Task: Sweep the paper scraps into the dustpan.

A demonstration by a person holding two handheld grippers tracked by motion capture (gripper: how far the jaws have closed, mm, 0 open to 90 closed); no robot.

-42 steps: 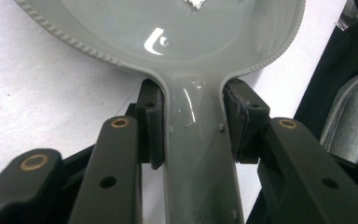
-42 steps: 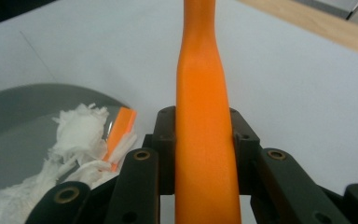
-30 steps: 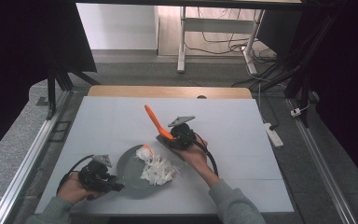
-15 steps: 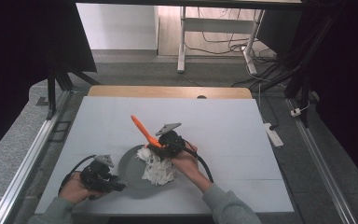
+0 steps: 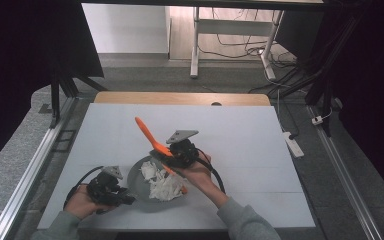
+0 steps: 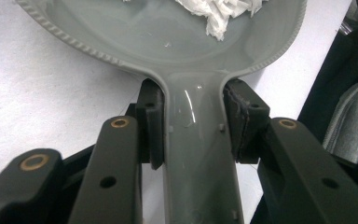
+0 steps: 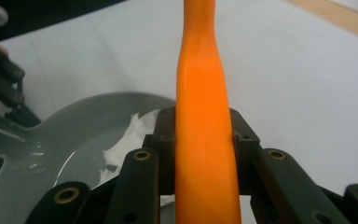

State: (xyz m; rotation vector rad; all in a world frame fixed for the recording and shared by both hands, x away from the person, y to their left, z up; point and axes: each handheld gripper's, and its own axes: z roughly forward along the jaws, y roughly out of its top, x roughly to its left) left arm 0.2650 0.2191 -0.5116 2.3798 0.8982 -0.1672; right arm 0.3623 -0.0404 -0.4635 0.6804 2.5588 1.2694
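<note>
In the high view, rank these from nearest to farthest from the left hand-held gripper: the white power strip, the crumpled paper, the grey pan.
Measured from the left hand-held gripper:
1. Grey pan: its handle sits between the jaws, just right of the gripper.
2. Crumpled paper: inside the pan, farther right.
3. White power strip: off the table's right edge, on the floor.

The place looks like a lab or test workshop: a white-topped table stands inside black curtains hung on metal framing (cables and a power strip lie on the grey carpet).
</note>
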